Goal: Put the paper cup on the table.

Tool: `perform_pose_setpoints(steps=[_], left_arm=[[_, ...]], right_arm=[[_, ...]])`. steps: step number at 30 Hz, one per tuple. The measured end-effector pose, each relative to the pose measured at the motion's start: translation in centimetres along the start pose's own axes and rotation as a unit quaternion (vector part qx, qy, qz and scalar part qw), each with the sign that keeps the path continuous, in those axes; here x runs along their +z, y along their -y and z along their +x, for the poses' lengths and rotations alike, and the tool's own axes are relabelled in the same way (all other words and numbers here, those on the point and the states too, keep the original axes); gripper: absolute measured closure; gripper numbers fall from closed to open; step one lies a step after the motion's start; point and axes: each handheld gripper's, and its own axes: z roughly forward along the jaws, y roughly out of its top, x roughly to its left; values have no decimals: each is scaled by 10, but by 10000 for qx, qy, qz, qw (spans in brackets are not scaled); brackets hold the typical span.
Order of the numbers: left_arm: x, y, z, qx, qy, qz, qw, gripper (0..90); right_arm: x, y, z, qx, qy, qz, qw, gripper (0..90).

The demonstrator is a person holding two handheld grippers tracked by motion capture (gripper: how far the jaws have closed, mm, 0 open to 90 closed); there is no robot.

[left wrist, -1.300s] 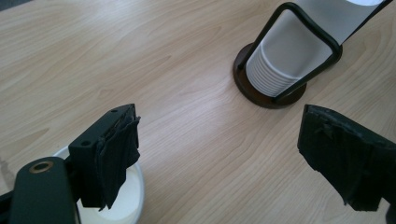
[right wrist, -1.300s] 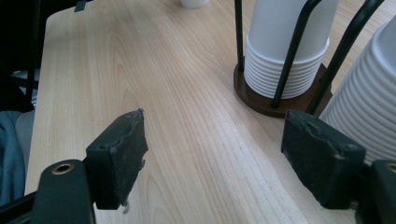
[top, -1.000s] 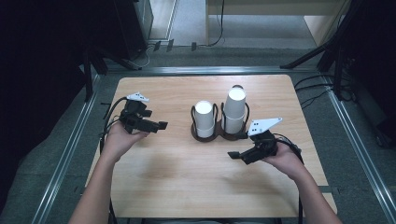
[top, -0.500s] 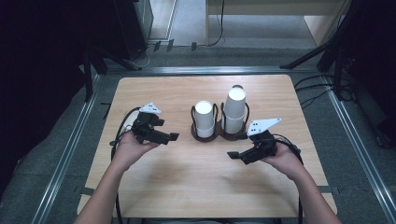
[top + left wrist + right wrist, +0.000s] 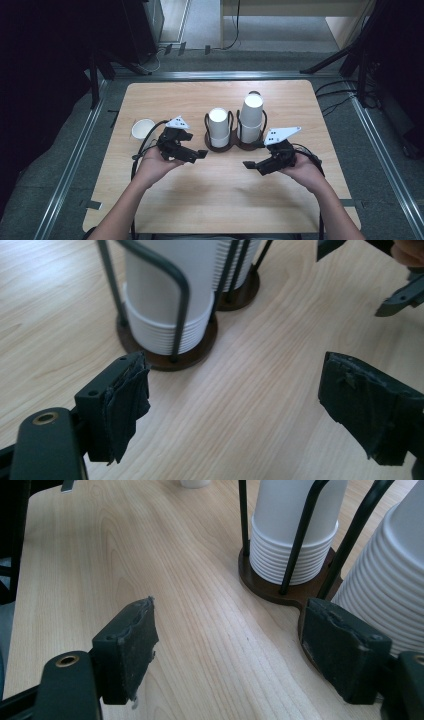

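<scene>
A dark two-ring wire cup holder (image 5: 229,145) stands mid-table with two stacks of white paper cups. The shorter stack (image 5: 218,127) is on the left and the taller stack (image 5: 251,117) on the right. My left gripper (image 5: 197,155) hovers just left of the holder's base, open and empty. In the left gripper view, the left gripper (image 5: 240,395) faces the shorter stack (image 5: 165,300). My right gripper (image 5: 252,166) stays in front of the taller stack, open and empty. In the right gripper view, the right gripper (image 5: 235,640) has both stacks ahead, the shorter stack (image 5: 295,530) farther off.
A single white cup (image 5: 142,128) stands upright on the wooden table (image 5: 210,200) to the left, behind my left hand. Cables trail from both grippers. Metal rails frame the table, and the floor beyond is dark.
My left hand has moved right and a little nearer, toward the cup holder, and the single cup behind it has come into sight. The right hand has kept still.
</scene>
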Motion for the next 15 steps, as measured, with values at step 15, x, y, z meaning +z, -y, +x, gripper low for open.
perform_pose_setpoints(steps=[15], left_arm=[[20,-8,-31,184,109,-17,9998,130]], right_arm=[[0,-1,1,-35,122,-2,9999,220]])
